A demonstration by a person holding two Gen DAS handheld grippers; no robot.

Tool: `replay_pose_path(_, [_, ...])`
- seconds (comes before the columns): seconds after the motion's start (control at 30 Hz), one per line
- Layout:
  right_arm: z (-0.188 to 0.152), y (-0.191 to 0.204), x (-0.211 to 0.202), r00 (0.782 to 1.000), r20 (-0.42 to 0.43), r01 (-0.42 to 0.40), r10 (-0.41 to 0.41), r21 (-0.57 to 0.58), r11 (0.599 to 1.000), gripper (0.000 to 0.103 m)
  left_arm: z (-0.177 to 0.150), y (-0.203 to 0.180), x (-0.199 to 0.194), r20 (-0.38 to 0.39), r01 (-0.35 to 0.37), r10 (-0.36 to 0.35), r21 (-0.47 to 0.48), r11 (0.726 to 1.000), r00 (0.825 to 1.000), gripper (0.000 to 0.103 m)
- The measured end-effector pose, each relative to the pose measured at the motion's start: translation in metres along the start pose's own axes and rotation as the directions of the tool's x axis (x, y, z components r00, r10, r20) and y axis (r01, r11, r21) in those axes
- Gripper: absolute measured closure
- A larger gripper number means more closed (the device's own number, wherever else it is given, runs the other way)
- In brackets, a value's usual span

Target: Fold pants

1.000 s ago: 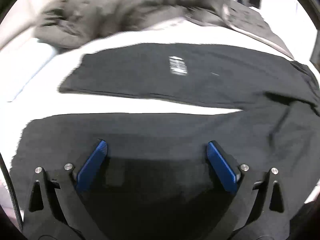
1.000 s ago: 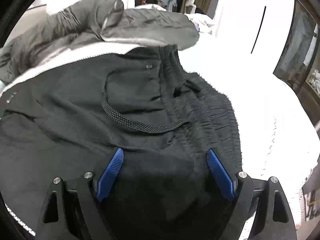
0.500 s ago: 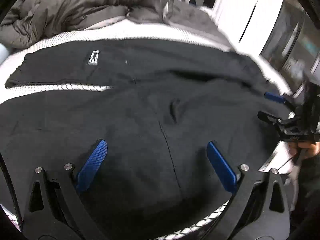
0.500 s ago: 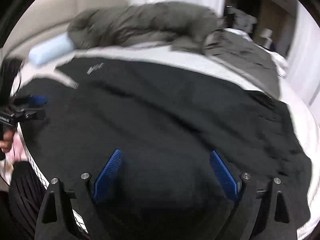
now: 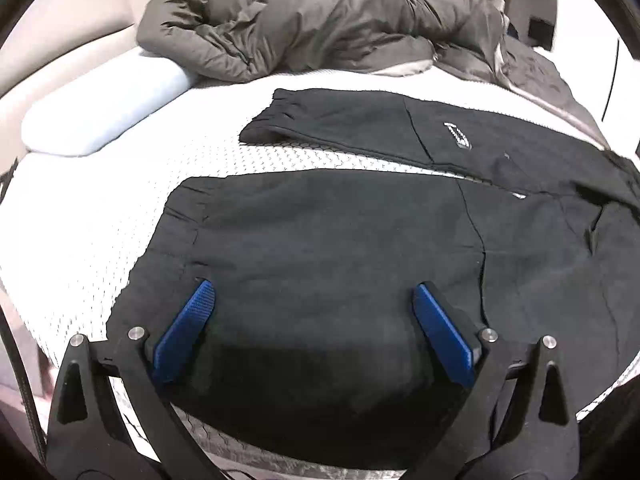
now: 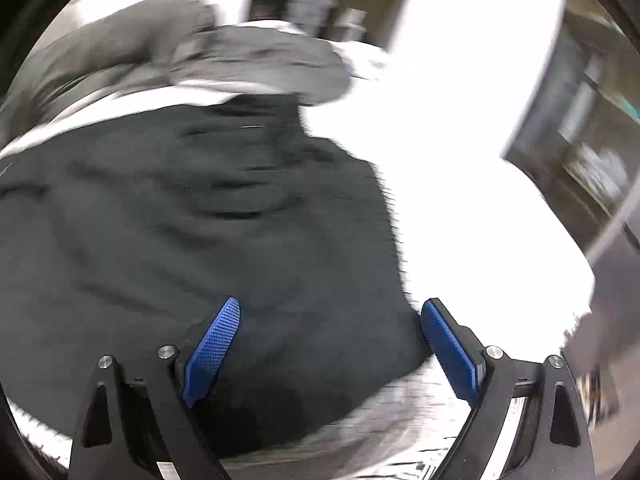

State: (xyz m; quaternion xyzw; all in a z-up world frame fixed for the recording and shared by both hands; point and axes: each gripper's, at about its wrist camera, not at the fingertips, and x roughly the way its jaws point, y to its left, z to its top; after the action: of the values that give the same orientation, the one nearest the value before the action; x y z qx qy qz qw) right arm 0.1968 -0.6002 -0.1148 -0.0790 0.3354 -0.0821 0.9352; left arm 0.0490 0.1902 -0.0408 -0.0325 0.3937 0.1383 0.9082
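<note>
We can read no text anywhere. The only marking we find is a small white printed logo [image 5: 457, 135] on the far leg of the black pants [image 5: 340, 240], and its characters are too small and distorted to make out. The right wrist view is too blurred for any lettering.

Home bedroom: mattress [image 5: 100, 216], pillow [image 5: 104, 112], rumpled duvet [image 5: 320, 20].

Pants [image 5: 340, 248] are matt black cloth, soft-looking. Bed [image 5: 80, 220] cover is white textured fabric. Jacket [image 5: 320, 20] is grey, slightly shiny cloth. Fingers [image 5: 182, 334] carry blue knurled pads on black matt plastic.
</note>
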Motion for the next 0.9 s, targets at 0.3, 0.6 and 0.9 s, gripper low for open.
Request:
replay_pose_path(0.3, [0.060,0.059,-0.049,0.976,0.101,-0.194,0.193,0.001,0.981,0.009,0.059,-0.108,-0.005,0.046,0.268,-0.273,0.089,0.959,0.961,0.002])
replay_pose_path(0.6, [0.145,0.243,0.005,0.889,-0.018,-0.454,0.457,-0.154,0.877,0.007,0.137,-0.265,0.073,-0.088,0.378,-0.368,0.224,0.898,0.926,0.002])
replay_pose_path(0.9, [0.151,0.206,0.093,0.954,-0.179,-0.275,0.240,-0.210,0.938,0.005,0.134,-0.279,0.141,-0.301,0.339,-0.251,0.291,0.895,0.920,0.000])
